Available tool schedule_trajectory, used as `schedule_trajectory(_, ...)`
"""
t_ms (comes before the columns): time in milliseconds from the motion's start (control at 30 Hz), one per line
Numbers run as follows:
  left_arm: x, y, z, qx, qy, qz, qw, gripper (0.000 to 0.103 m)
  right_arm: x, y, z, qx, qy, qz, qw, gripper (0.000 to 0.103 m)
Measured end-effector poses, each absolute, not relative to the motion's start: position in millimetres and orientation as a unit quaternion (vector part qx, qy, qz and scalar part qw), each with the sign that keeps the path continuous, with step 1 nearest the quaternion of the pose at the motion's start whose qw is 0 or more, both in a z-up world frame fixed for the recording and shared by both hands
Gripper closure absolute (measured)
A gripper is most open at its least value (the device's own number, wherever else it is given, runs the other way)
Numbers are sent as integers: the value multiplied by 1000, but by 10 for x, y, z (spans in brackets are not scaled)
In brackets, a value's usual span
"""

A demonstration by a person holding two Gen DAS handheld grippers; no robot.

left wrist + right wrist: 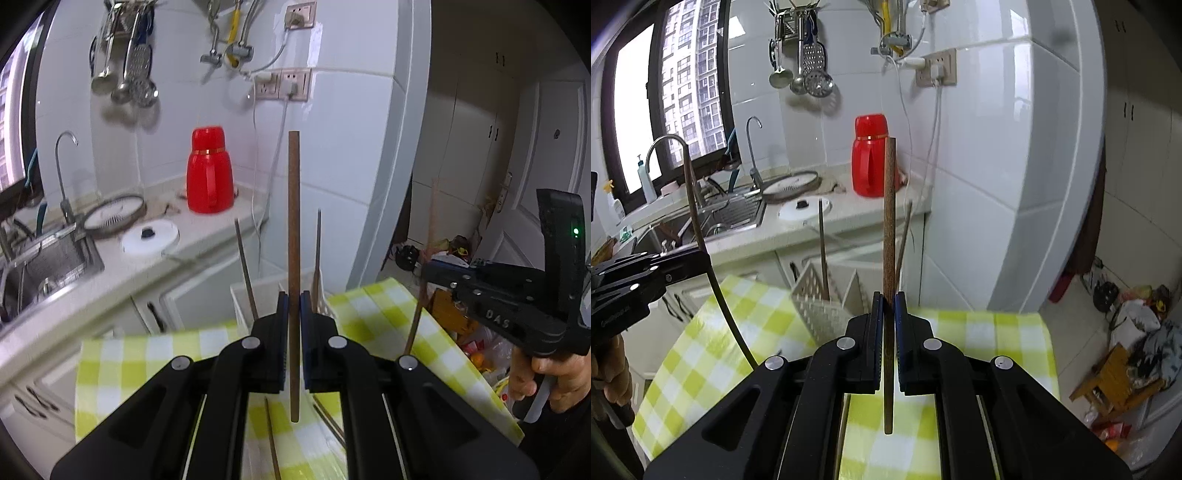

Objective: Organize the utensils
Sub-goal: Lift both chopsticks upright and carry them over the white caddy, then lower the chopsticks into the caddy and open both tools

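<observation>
Right, both hands are loaded and we're mid-carry. The left gripper point(294, 306) has its fingers point(282, 314) clamped on a long brown wooden chopstick point(294, 221), held upright, its lower tip hanging just above the table with the yellow-and-white checked cloth point(388, 306). The right gripper point(888, 310) does the same job, its fingers point(900, 314) pinched tight on a second brown wooden chopstick point(889, 221), also standing near vertical over the cloth. From the left wrist view the right gripper sits off to the side, well apart, so the two tools aren't crowding each other.

The target looks like the white perforated plastic utensil holder point(820, 310) at the far edge of the table. It already has a few thin dark sticks point(823, 243) poking up out of it, and in the left view it lies directly beyond the fingers, behind the held chopstick. A couple of loose chopsticks point(272, 439) are on the cloth under the left gripper, so my read is that the sorting is partway through, not nearly finished.

This is the transport step, by my judgement: sticks picked, drop still to come. Next move calls for easing each chopstick forward over the holder's open top, keeping it upright, lining the lower tip with a free compartment and lowering before letting go. One at a time would be safer, since the sticks already standing there could knock an incoming one askew.
</observation>
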State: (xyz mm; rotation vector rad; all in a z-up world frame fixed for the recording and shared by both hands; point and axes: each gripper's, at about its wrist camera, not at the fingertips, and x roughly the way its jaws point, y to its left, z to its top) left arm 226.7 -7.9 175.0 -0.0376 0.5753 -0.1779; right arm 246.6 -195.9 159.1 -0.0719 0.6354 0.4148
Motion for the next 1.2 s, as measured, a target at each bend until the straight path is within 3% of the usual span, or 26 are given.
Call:
schedule_trajectory(433, 3091, -42, 2101, -21, 262, -78, 962, 97, 3278, -1548, 1782, -20, 294, 209, 933, 96)
schedule_trajectory(1200, 3718, 59, 1513, -48, 262, -32, 963, 97, 3719, -1300, 1307, 5, 307, 208, 929, 96)
